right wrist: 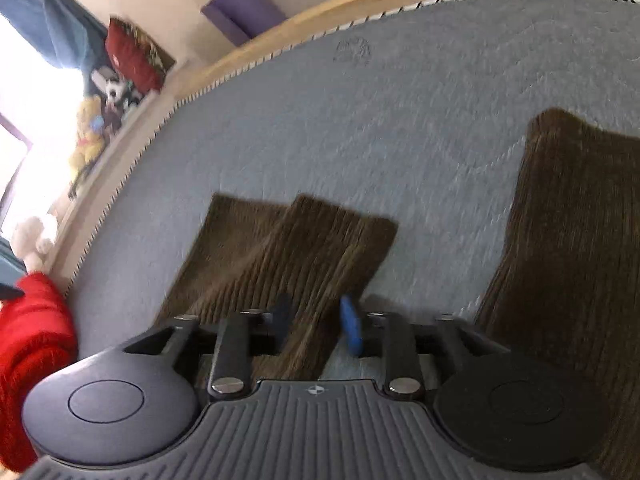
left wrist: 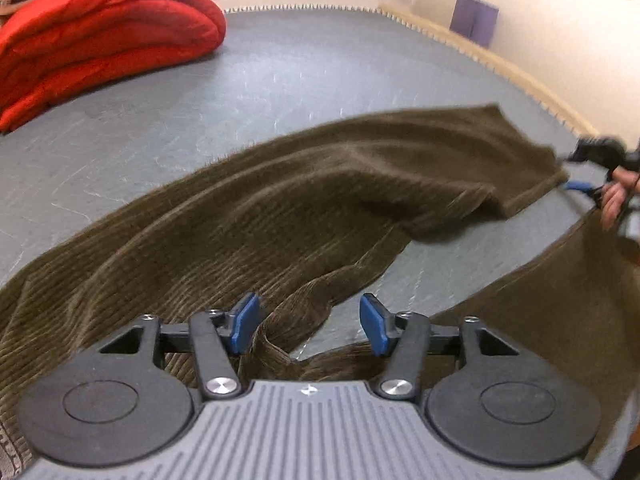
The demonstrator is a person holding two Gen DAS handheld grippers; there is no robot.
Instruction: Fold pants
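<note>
Pants on mattress, quilt behind.

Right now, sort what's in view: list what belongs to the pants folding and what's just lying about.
For the job:
brown corduroy pants
left gripper, open
right gripper, open
grey mattress

Lying about:
red folded blanket
purple box
stuffed toys
red cushion

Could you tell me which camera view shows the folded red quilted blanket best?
The left wrist view: the folded red quilted blanket lies at the upper left on the grey mattress, its stacked layers in plain sight. The right wrist view catches only a blurred red edge at the lower left, partly behind the gripper body.
</note>
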